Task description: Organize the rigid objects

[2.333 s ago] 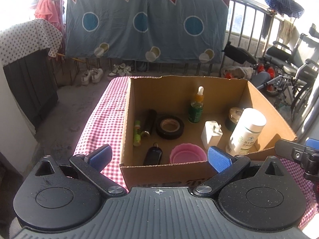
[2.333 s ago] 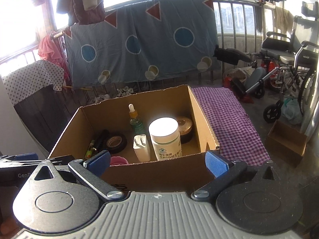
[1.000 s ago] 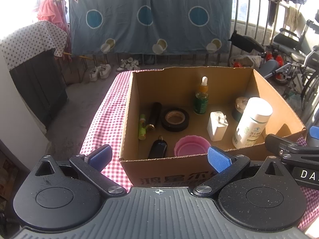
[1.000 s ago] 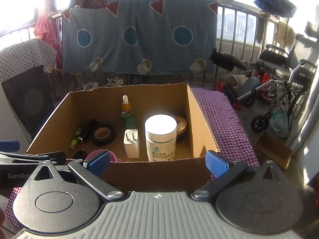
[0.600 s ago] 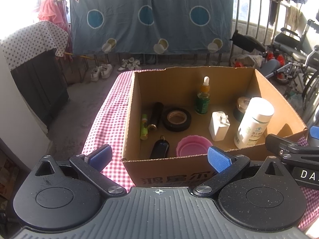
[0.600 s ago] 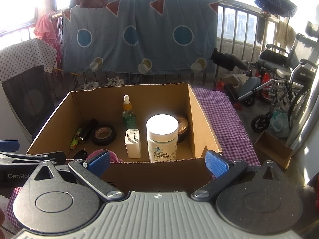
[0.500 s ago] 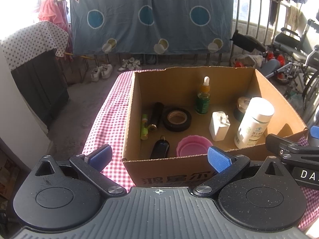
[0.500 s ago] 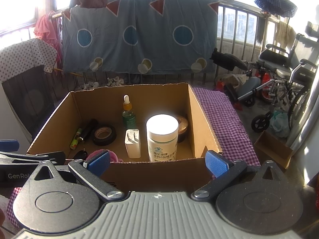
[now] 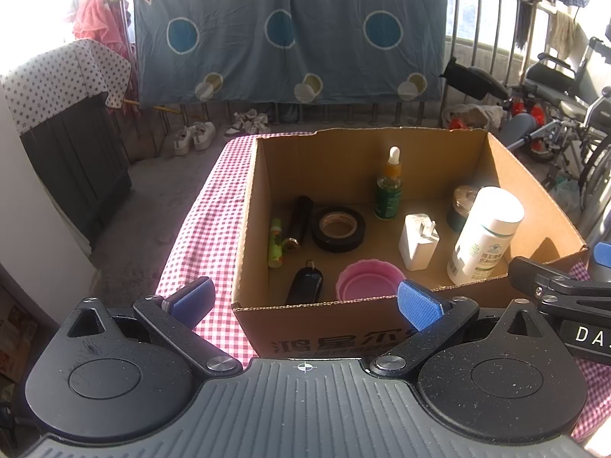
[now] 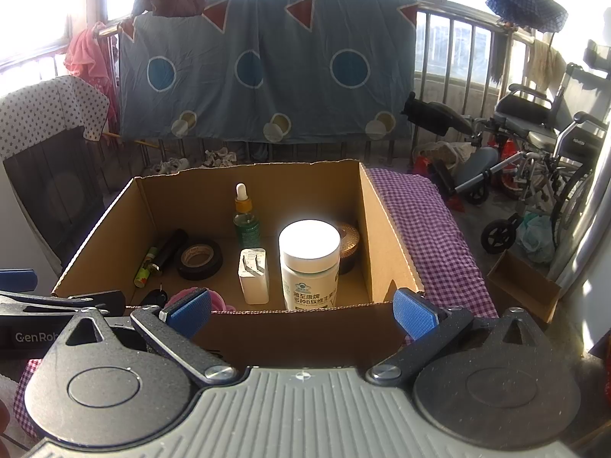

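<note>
A: Cardboard box dead ahead of both tongs, on the checkered cloth. Inside, all apart from each other: white bottle upright at near right, white charger just left of it, pink lid against the near wall, black fob left of that. Further in: tape roll, dark tube and green stick lying side by side at far left, dropper bottle upright near the back wall, round tin behind the white bottle.

B: Tongs?

A: Left gripper spread wide, nothing between the pads. Right gripper same, spread and empty. Both short of the near wall, outside the box.

B: Step?

A: Looks like everything already boxed, so probably end of sorting or a pause before picking. Nothing loose visible on the cloth. If more to do: over the near wall first, then down onto one item. White bottle tall, likely easy to tip.

B: View differences?

A: Left wrist: fob and pink lid in full, plus box print on the near face. Right wrist: both mostly hidden by the wall and left pad, but bottle label readable, tin clearer, small carton on the floor off to the right.
</note>
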### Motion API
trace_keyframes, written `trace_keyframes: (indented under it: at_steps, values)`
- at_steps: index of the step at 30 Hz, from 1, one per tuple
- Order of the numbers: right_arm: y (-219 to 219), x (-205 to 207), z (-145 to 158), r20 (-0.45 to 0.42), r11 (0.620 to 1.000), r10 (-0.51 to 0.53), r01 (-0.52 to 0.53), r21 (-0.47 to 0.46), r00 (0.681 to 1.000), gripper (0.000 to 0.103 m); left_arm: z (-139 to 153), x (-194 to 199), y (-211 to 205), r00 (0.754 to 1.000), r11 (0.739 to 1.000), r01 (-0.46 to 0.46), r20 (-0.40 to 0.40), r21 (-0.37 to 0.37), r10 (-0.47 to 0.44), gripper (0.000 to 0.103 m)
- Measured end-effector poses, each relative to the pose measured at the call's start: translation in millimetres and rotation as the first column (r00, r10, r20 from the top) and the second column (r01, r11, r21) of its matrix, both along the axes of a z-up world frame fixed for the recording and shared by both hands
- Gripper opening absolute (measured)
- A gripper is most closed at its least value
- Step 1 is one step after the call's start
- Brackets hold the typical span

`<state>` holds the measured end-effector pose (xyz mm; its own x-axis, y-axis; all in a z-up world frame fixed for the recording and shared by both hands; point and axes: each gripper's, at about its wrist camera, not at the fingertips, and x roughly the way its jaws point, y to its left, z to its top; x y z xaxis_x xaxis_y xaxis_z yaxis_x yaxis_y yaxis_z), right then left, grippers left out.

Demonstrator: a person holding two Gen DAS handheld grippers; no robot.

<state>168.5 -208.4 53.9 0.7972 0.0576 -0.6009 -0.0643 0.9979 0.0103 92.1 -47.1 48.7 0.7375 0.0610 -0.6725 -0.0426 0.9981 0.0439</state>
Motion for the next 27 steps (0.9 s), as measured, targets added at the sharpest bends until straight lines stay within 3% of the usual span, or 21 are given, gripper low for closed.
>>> trace_keyframes:
  at_steps: [27]
  values:
    - [-0.2, -1.3, -1.8, -0.004, 1.000, -0.003, 0.003, 0.002, 1.000, 0.103, -1.4, 0.1, -1.0, 1.000, 1.000, 0.003, -0.017, -0.009, -0.003, 0.102]
